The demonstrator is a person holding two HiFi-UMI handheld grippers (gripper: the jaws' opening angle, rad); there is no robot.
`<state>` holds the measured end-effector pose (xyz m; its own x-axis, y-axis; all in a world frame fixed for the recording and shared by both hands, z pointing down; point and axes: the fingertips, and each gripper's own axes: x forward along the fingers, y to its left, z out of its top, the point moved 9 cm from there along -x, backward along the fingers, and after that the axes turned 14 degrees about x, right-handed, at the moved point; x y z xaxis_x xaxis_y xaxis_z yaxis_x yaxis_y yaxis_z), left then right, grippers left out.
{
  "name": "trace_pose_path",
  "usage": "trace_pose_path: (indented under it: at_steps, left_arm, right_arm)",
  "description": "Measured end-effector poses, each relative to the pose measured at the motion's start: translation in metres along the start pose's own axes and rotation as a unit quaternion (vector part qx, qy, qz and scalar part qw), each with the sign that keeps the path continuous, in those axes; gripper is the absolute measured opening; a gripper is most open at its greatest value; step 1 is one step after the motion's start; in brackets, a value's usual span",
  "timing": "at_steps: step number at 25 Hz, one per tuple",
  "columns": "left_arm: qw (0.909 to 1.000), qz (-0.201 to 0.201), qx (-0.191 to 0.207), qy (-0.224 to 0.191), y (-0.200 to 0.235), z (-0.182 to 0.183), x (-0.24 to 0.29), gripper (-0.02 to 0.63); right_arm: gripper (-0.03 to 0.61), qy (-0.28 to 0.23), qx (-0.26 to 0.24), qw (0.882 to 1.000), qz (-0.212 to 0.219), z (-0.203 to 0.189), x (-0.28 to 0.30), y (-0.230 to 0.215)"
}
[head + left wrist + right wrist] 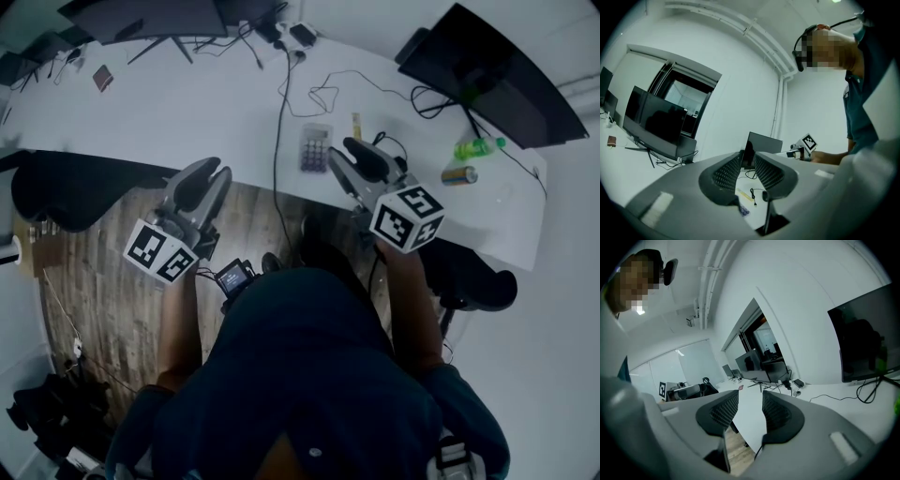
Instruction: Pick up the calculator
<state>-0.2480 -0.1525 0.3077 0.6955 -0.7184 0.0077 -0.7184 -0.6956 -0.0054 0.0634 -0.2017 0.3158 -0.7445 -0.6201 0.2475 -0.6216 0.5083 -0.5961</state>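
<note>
Right tongs (750,399) are held with the jaws apart, pads (723,414) bare, nothing caught in the gap. Through that gap a slice of white counter (746,421) is seen, with wooden floor (736,455) under its edge. Off to the right of the tongs a big dark monitor (867,333) is stood on the counter, with black cables (834,397) trailed below it. Further out past the tips a second monitor (757,363) and a power brick (799,382) can be made out. The left tongs (691,391) are seen off to the left.

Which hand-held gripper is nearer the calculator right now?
Right. The right hand-held gripper is just right of the calculator; the left hand-held gripper is much farther off, to its left.
</note>
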Motion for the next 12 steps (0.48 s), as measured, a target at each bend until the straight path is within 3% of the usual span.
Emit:
trace_pose_path:
  at_steps: [12]
  left_arm:
    - [0.9995,-0.015,-0.018,0.023,0.010,-0.020,0.036,0.092]
  right_arm:
    - [0.155,0.006,0.034,0.999,-0.021,-0.005,0.015,-0.039]
